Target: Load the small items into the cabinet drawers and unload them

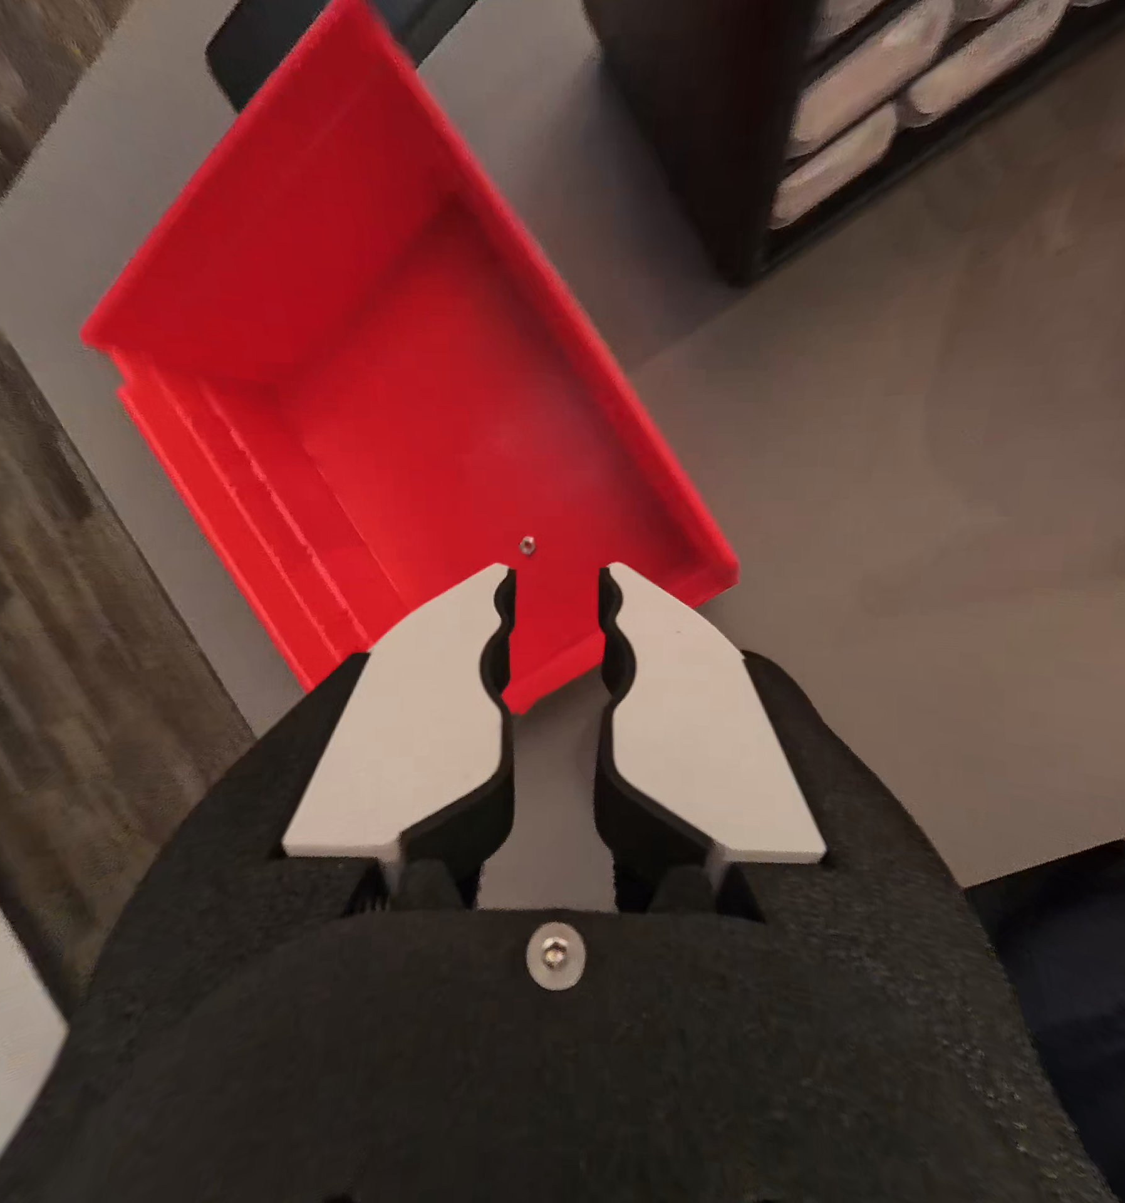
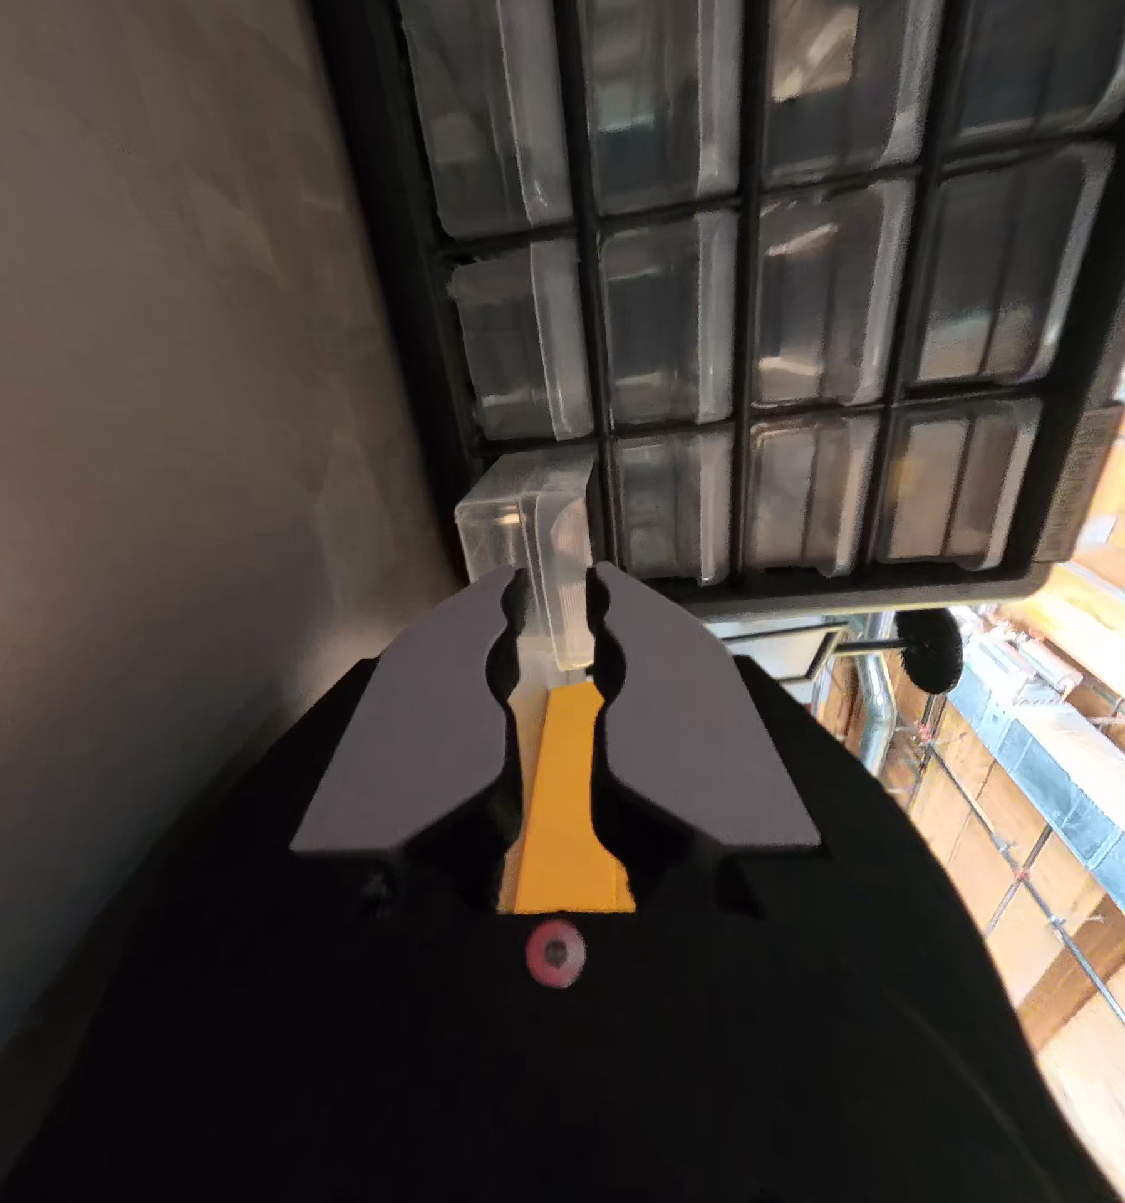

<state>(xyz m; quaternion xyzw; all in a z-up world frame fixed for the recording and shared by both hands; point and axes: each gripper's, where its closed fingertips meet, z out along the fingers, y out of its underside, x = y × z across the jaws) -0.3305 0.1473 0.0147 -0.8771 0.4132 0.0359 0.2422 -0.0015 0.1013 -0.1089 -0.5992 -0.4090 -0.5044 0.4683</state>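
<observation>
nut: tiny metal nut (image 1: 527, 545) lies in red tray (image 1: 377, 364), just ahead of left gripper (image 1: 556, 571)
left fingers: apart w/ a modest gap, holding nothing
right fingers: right gripper (image 2: 556, 571) parted around handle of the pulled-out clear drawer (image 2: 524, 514); can't tell if touching
risk: nut prob. slips or skids, it's so small; drawer may pull right out of cabinet (image 2: 774, 293)
around: grey surface (image 1: 905, 488); tray walls crowd left approach

A grey tabletop (image 1: 905, 456) is occupying the work area, with wood-pattern flooring (image 1: 33, 586) showing beyond its edge. Bright light is falling on stacked cardboard boxes (image 2: 1067, 814) and metal ducting (image 2: 872, 703) behind.
</observation>
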